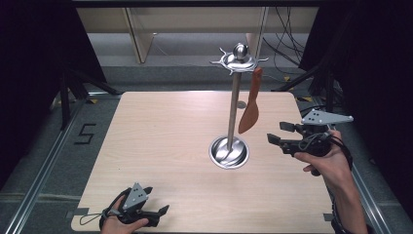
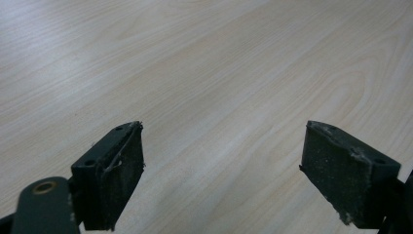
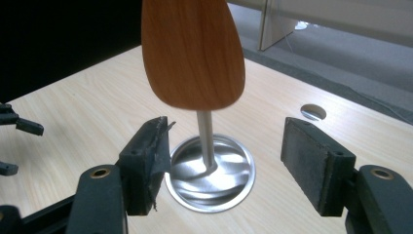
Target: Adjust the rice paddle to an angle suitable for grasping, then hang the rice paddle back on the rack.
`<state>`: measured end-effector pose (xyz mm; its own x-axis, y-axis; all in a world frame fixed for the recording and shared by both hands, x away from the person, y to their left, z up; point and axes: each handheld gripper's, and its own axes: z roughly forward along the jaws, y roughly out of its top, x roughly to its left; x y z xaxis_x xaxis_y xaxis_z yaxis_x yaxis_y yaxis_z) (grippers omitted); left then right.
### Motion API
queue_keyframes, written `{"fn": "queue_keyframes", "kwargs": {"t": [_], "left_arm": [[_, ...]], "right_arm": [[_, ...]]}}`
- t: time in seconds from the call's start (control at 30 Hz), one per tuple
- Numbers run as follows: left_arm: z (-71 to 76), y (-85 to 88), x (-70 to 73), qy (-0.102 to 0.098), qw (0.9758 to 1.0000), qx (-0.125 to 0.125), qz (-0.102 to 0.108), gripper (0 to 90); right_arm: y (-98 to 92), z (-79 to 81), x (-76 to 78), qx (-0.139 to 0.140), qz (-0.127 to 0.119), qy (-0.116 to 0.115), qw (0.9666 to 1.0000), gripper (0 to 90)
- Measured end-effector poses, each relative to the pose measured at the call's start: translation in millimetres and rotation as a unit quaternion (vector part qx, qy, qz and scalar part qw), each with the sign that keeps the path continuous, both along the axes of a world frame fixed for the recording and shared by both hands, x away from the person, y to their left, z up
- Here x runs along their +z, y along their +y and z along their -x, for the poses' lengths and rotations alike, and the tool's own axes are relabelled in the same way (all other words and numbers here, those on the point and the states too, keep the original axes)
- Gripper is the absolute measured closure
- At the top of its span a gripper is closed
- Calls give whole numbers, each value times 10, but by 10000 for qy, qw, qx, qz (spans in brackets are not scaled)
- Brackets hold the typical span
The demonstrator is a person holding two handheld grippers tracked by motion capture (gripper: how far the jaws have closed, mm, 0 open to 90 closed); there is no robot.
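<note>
Right gripper (image 1: 278, 134), fingers spread, is clearing the hanging spatula (image 1: 250, 108); backing straight off avoids swinging it on the stand (image 1: 234, 102).

A lab-style recording space. A pale wooden table (image 1: 160, 146) stands inside black curtains (image 1: 34, 58), with metal floor rails (image 1: 44, 165) alongside, a taped numeral five (image 1: 85, 134) on grey carpet, and loose cables (image 1: 287, 53) trailing at the back.
</note>
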<state>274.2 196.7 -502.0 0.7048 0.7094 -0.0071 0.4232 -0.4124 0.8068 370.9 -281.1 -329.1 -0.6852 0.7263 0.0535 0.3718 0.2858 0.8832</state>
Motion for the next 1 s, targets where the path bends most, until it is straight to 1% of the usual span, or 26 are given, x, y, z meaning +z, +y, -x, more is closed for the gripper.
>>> {"fn": "queue_keyframes", "kwargs": {"t": [0.07,0.1,0.13,0.17,0.23,0.27,0.3,0.33,0.37,0.4,0.43,0.5,0.53,0.57,0.6,0.63,0.67,0.73,0.77,0.8,0.83,0.87,0.9,0.93,0.97,1.0], "left_arm": [[-1,0,-2,2,10000,-4,2,149],[0,-1,-2,7,10000,-5,8,149],[2,-2,-3,0,10000,-13,33,149],[9,-7,-6,27,10000,17,93,149],[1,1,-3,-11,10000,-9,42,149],[1,0,-3,-10,10000,-9,46,149],[4,1,0,5,10000,-7,31,149],[4,1,2,-1,10000,2,33,149],[1,-1,-3,-13,10000,-1,68,149],[2,1,-5,2,10000,-8,53,149],[12,-6,-10,43,9999,19,94,149],[14,-5,0,29,10000,10,60,149],[17,-19,-1,26,9998,58,165,149],[15,-20,0,22,9998,67,175,149],[5,-3,5,-4,10000,26,32,149],[-2,-4,-4,-7,10000,-1,55,149],[0,0,-2,7,10000,-3,6,149],[2,-2,-3,3,10000,1,48,149],[1,1,-3,-13,10000,-2,36,149],[4,5,-3,-10,10000,-2,22,149],[-15,30,8,-101,9998,-98,-166,149],[-17,30,8,-126,9997,-104,-166,149],[3,10,5,-34,10000,-13,-30,149],[11,2,5,-9,10000,24,16,149],[19,-11,1,3,9999,57,107,149],[20,-11,1,8,9999,62,105,149]], "right_arm": [[-22,-25,-27,31,101,-25,9999,353],[4,-19,-67,-57,-31,50,10000,353],[-15,-29,-68,4,112,70,9999,354],[0,-26,-96,4,67,169,9998,357],[-2,-32,-125,40,164,176,9997,356],[16,-20,-145,-40,92,207,9997,356],[4,-23,-151,1,188,202,9996,356],[17,-14,-174,-18,109,243,9996,356],[2,-22,-188,24,207,207,9996,356],[13,-9,-206,-17,129,292,9995,356],[-2,-20,-221,34,222,287,9993,356],[1,-9,-261,-27,213,384,9990,356],[-7,-22,-283,15,283,304,9991,356],[7,-11,-304,-22,206,372,9991,356],[-9,-18,-312,14,291,374,9989,356],[-7,-14,-327,-18,263,448,9986,356],[-8,-18,-347,-30,223,467,9987,356],[-18,-22,-372,-31,290,564,9980,356],[-23,-46,-403,-13,329,378,9987,356],[-17,-28,-405,-34,311,585,9978,356],[-4,-29,-430,-80,249,553,9981,356],[-19,-36,-429,3,353,553,9978,356],[-24,-42,-434,10,409,484,9980,356],[2,-22,-451,-41,279,586,9979,356],[-2,-21,-452,-16,346,609,9975,356],[-2,-33,-472,28,365,504,9981,356]]}}
